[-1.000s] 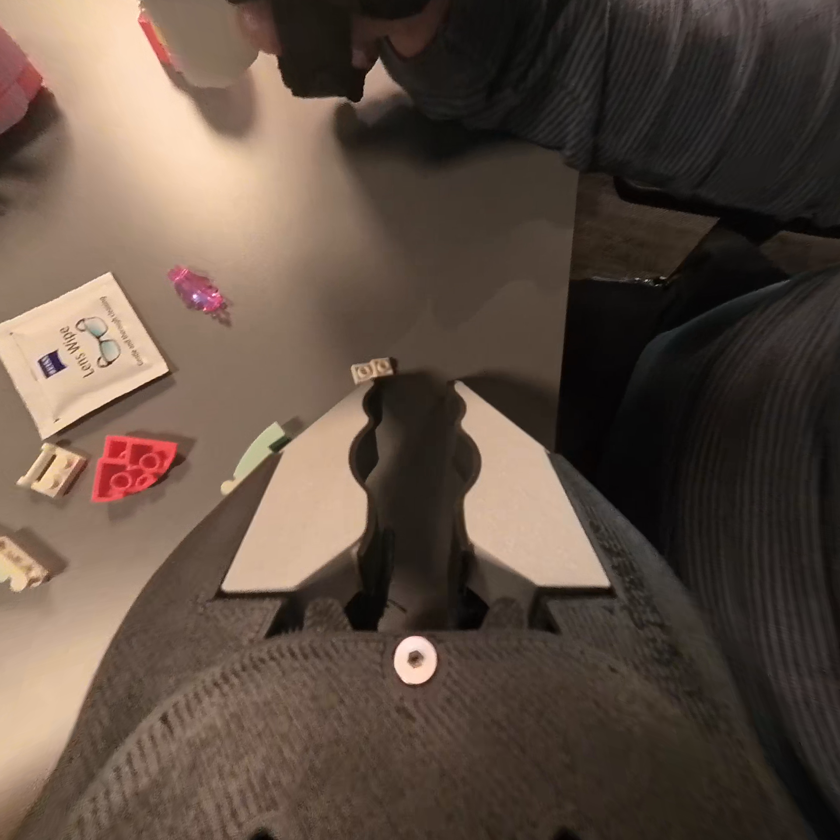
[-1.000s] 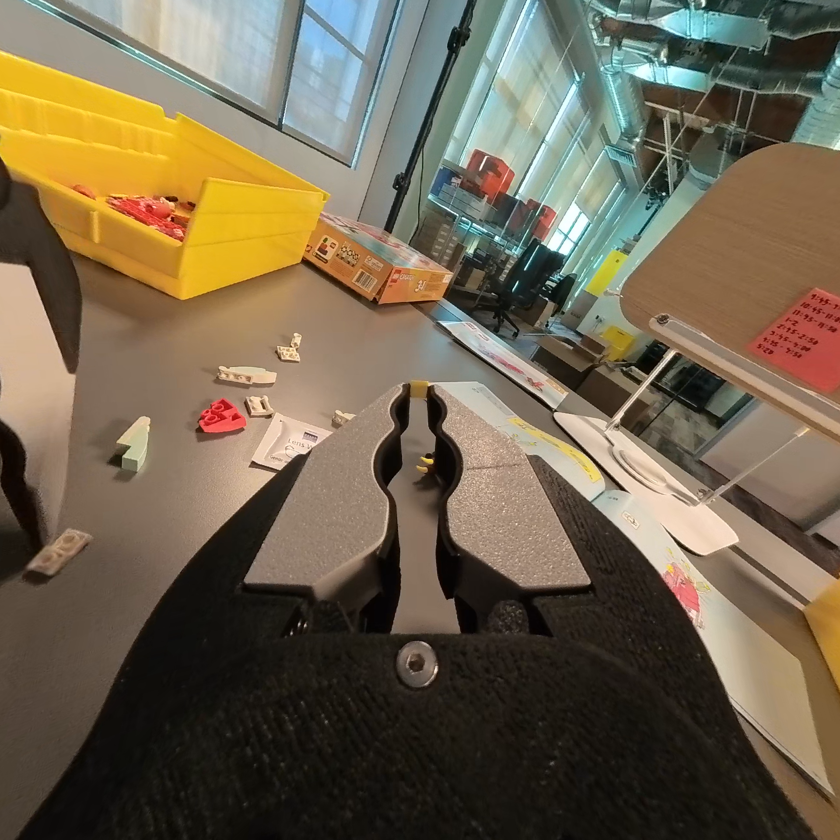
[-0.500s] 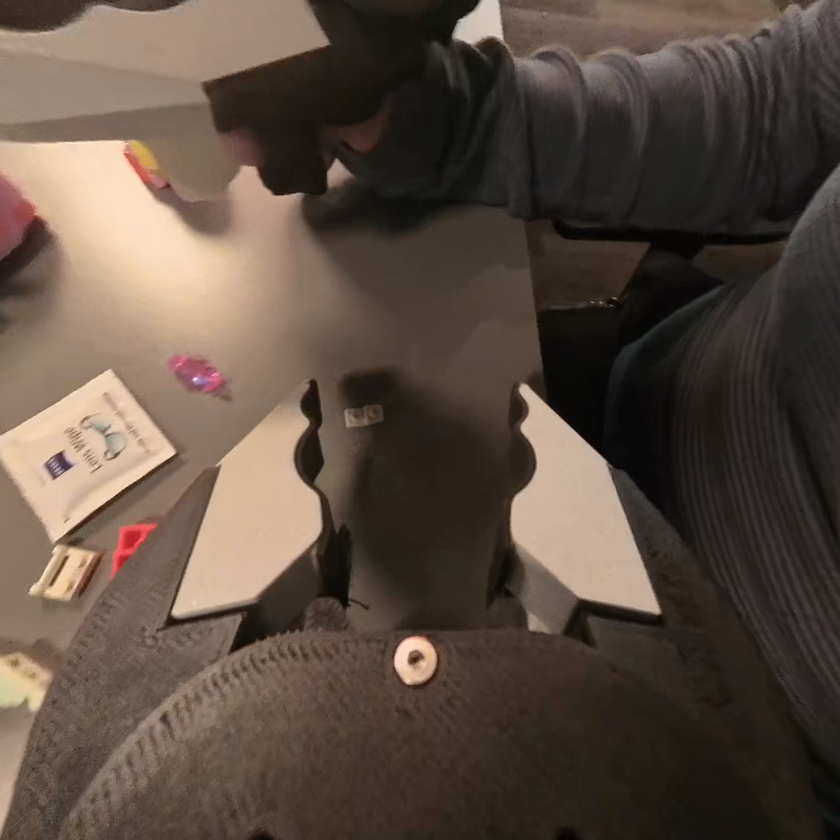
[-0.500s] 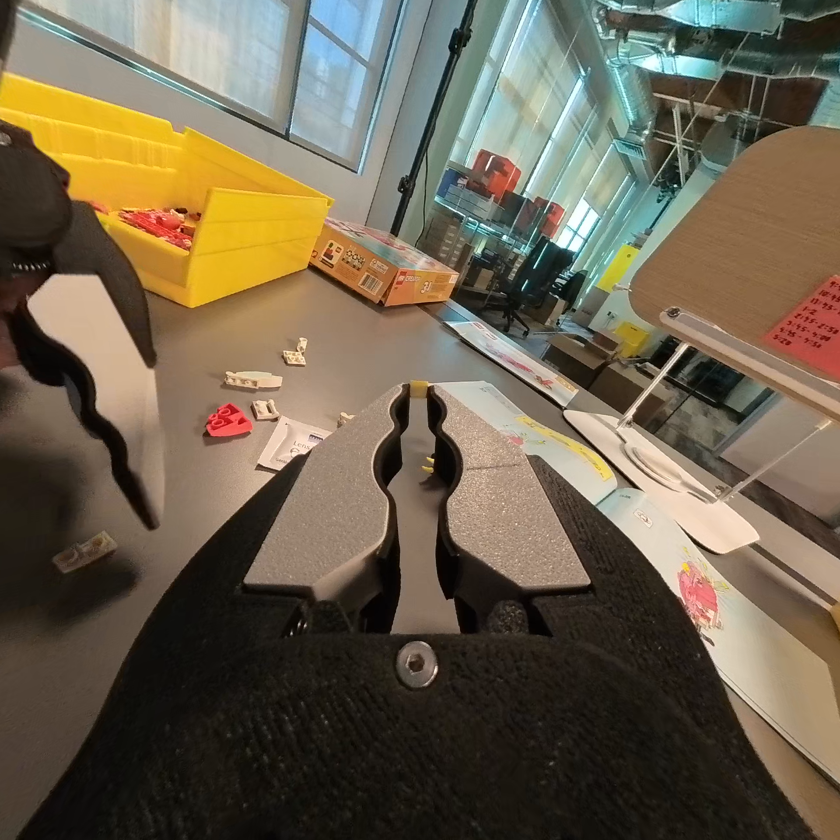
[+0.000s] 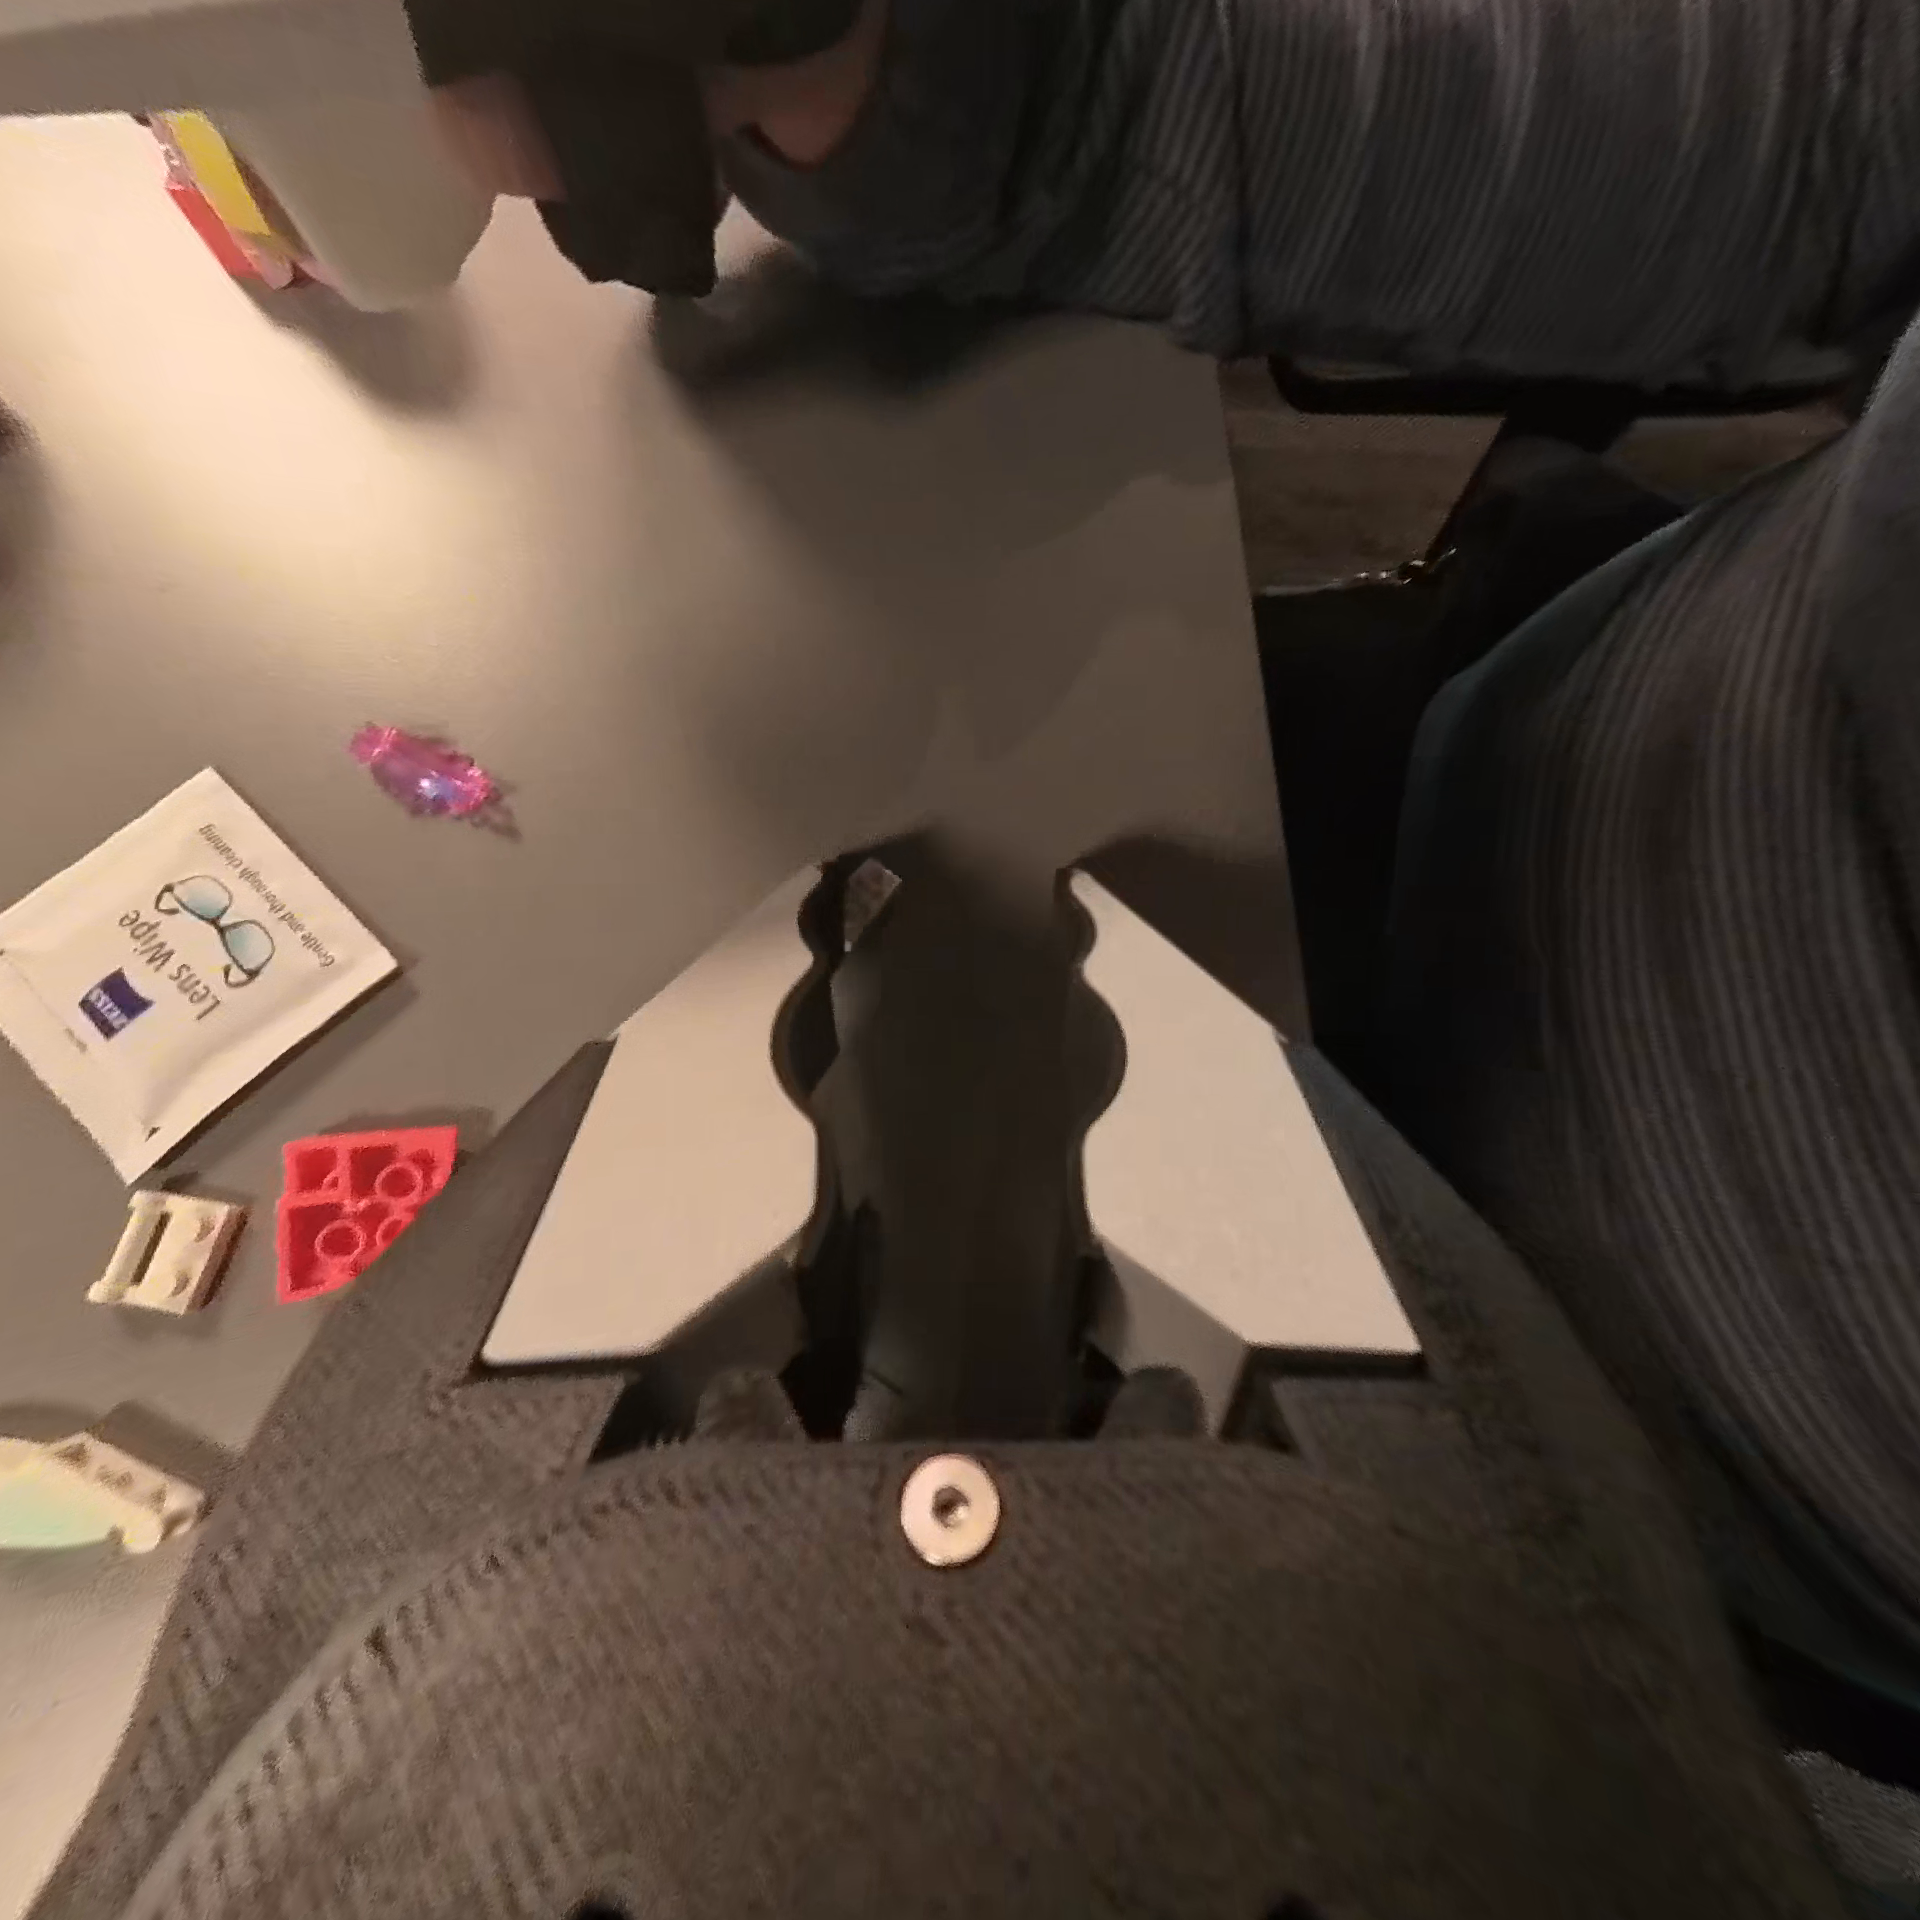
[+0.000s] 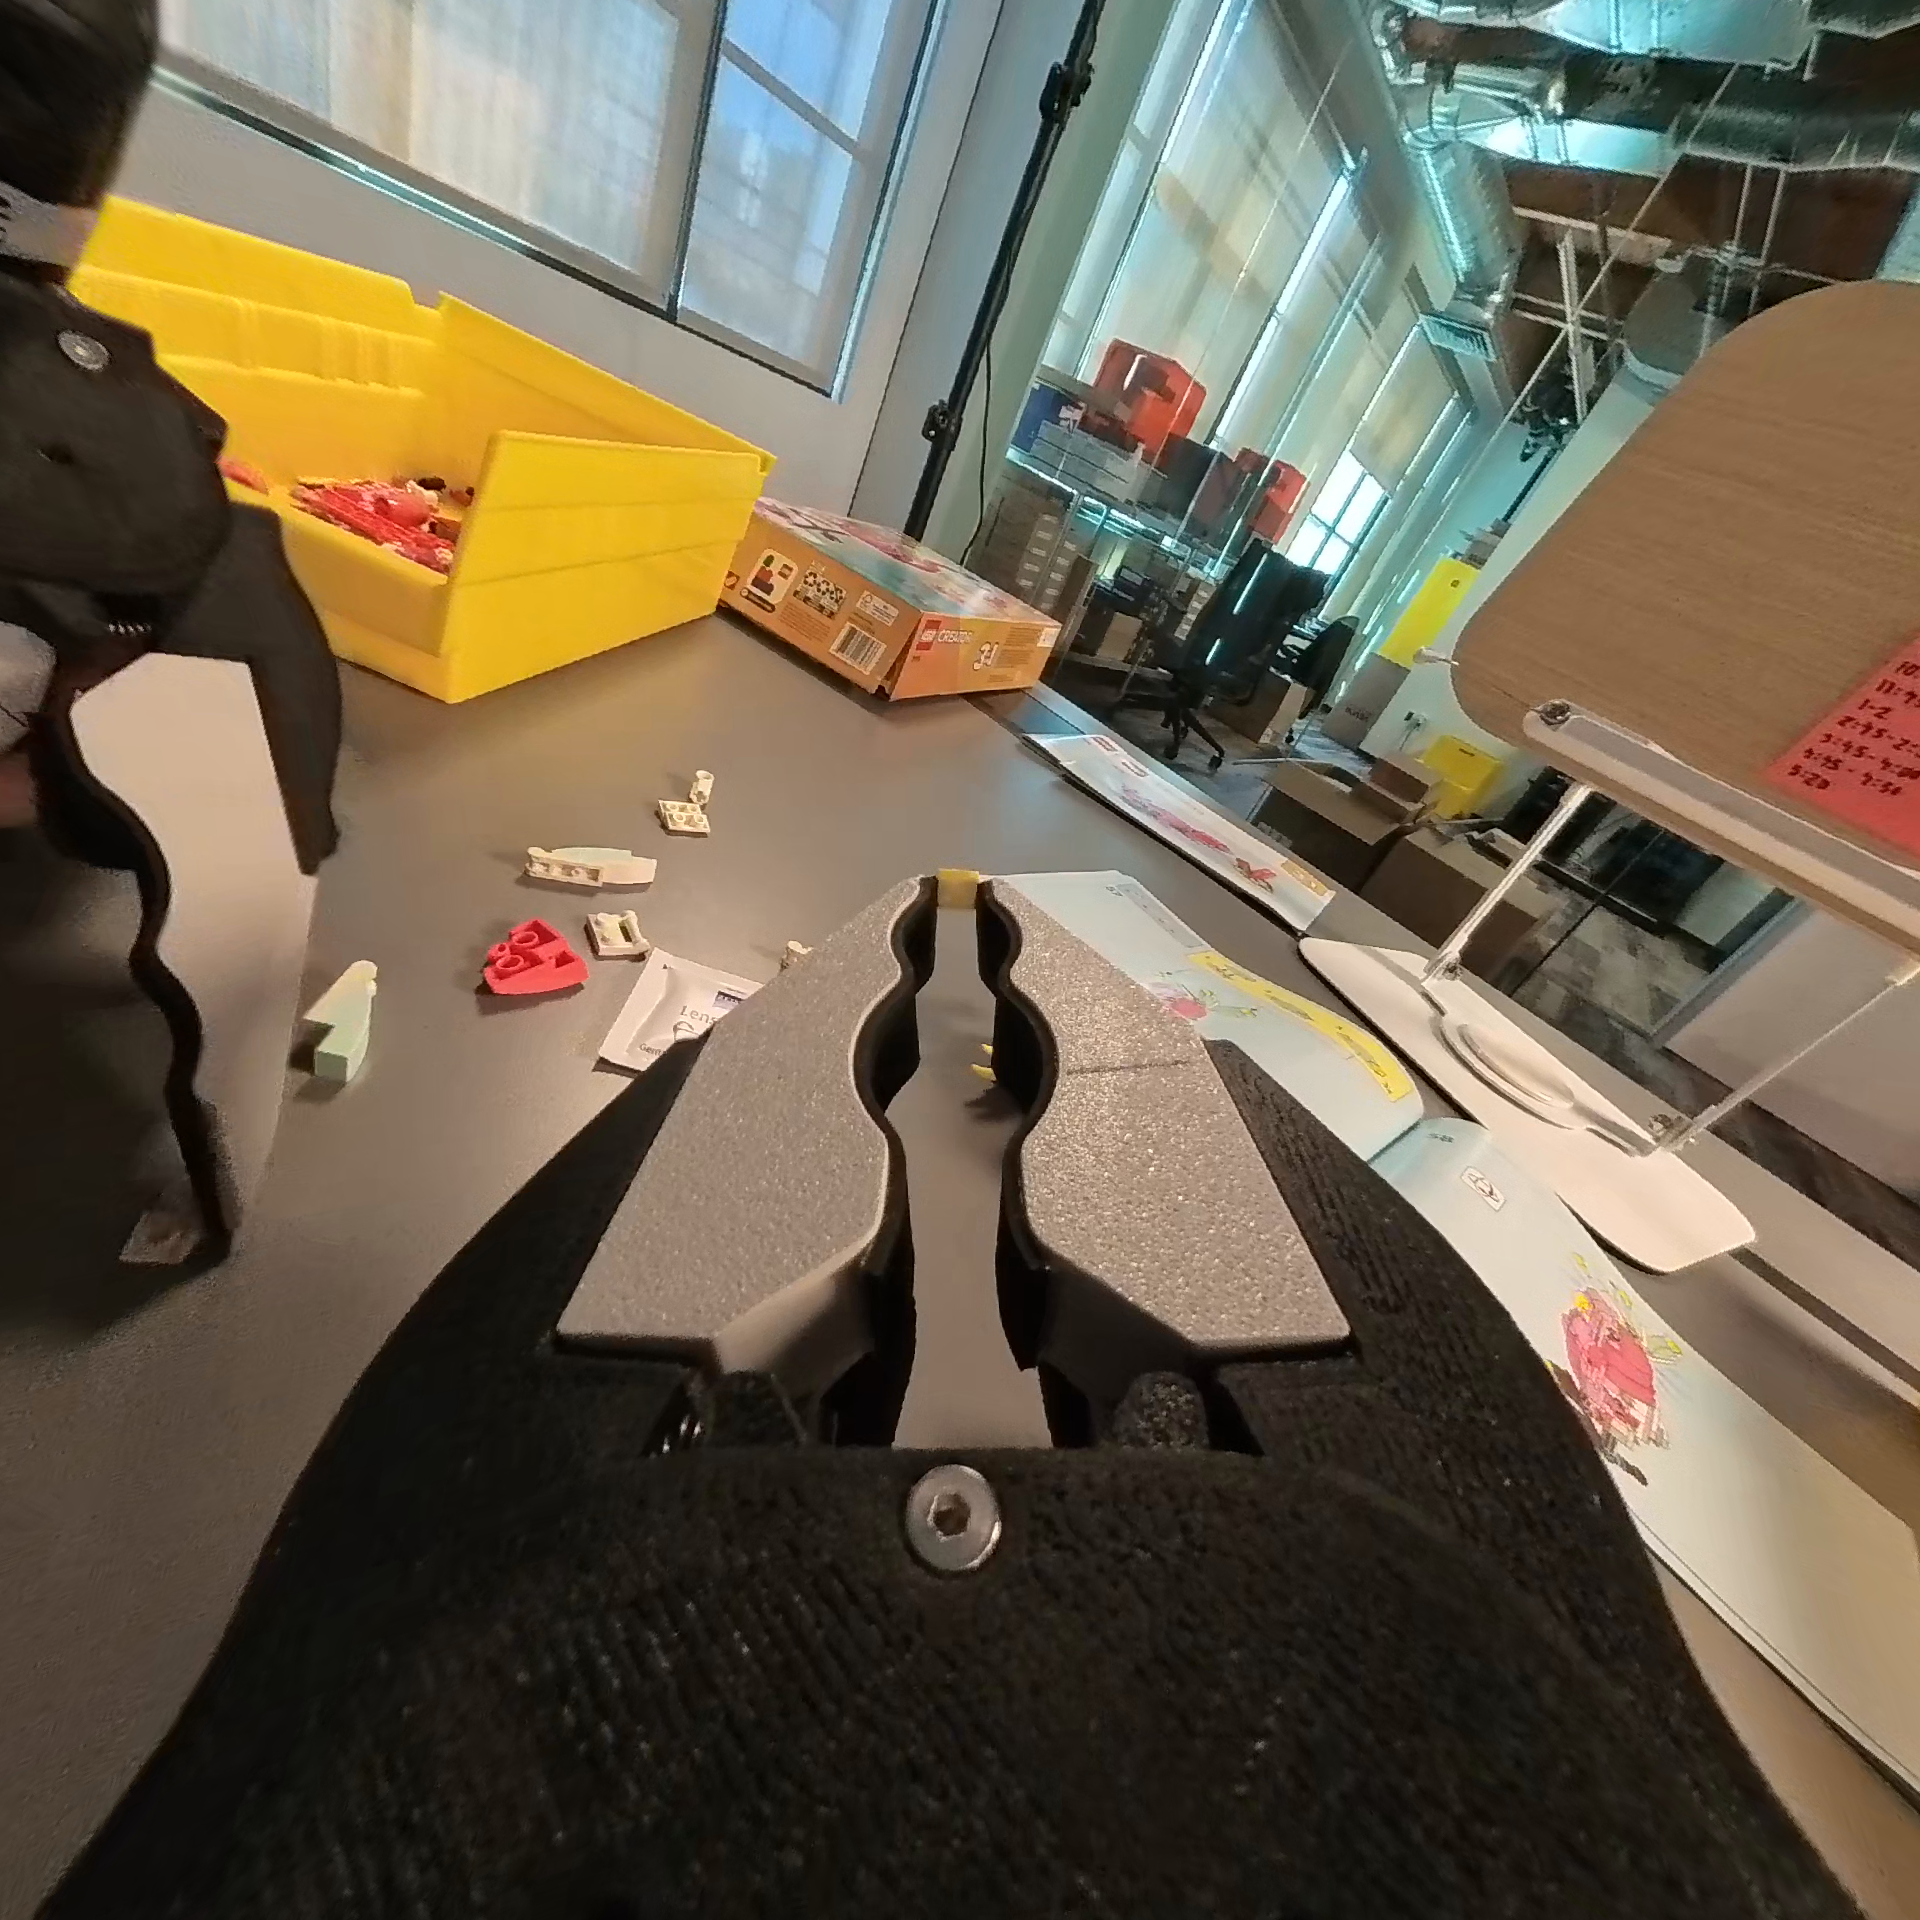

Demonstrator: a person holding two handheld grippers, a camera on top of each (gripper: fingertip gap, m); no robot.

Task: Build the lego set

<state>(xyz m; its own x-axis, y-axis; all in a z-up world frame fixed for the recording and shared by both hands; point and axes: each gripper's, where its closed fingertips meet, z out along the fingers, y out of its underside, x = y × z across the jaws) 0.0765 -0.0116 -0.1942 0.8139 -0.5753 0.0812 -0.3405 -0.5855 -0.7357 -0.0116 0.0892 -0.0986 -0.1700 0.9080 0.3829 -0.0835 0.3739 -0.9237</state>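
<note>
- Small pale studded plate [image 5: 871,902], two studs showing, blurred: lies on the grey table [image 5: 727,582] between the tips of the left gripper [image 5: 961,894], hard against the inner face of its left finger; the other finger stands clear of it.
- Left gripper part spread, pointing down at the table, pinching nothing. Whether the left finger actually touches the plate I cannot tell.
- Table edge [image 5: 1252,665] runs just right of the left gripper's right finger; beyond it a drop and a person's ribbed grey sleeve [image 5: 1455,187].
- Open tabletop ahead of the left gripper.
- To its left: pink clear piece [image 5: 421,771], white wipe sachet [image 5: 177,961], red studded wedge [image 5: 358,1205], cream clip piece [image 5: 166,1247].
- Right gripper [image 6: 958,894] pressed nearly together, pinching a small yellow brick [image 6: 957,891] at its very tips, pads tight on both sides.
- It is held above the table, well apart from the left gripper.
- Left of and ahead of the right gripper: mint sloped piece [image 6: 343,1013], scattered cream bits, a yellow bin [image 6: 582,582] and an orange box [image 6: 894,623] far ahead.
- To its right: instruction booklet [image 6: 1299,1029], white stand base [image 6: 1538,1101].
</note>
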